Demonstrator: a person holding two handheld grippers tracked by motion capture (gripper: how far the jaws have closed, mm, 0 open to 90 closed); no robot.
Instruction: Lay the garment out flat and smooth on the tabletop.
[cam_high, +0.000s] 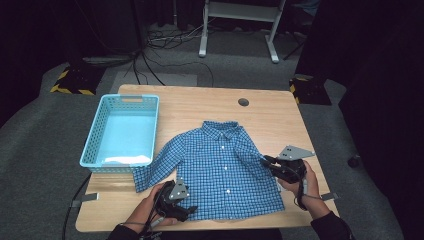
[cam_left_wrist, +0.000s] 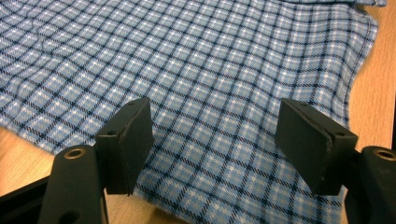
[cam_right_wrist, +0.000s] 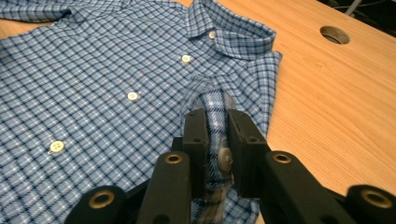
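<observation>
Both grippers, left gripper (cam_high: 184, 210) and right gripper (cam_high: 268, 163), are black, each topped with a grey three-cornered plate. Flat black fingers (cam_left_wrist: 133, 140) on brass-ringed arms; thin black cables trail; dark sleeves cover the wrists.

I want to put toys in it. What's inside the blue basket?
The blue basket looks almost empty: its pale floor shows, with a whitish patch near the front wall that I can't identify. The front wall hides the floor right behind it.
</observation>
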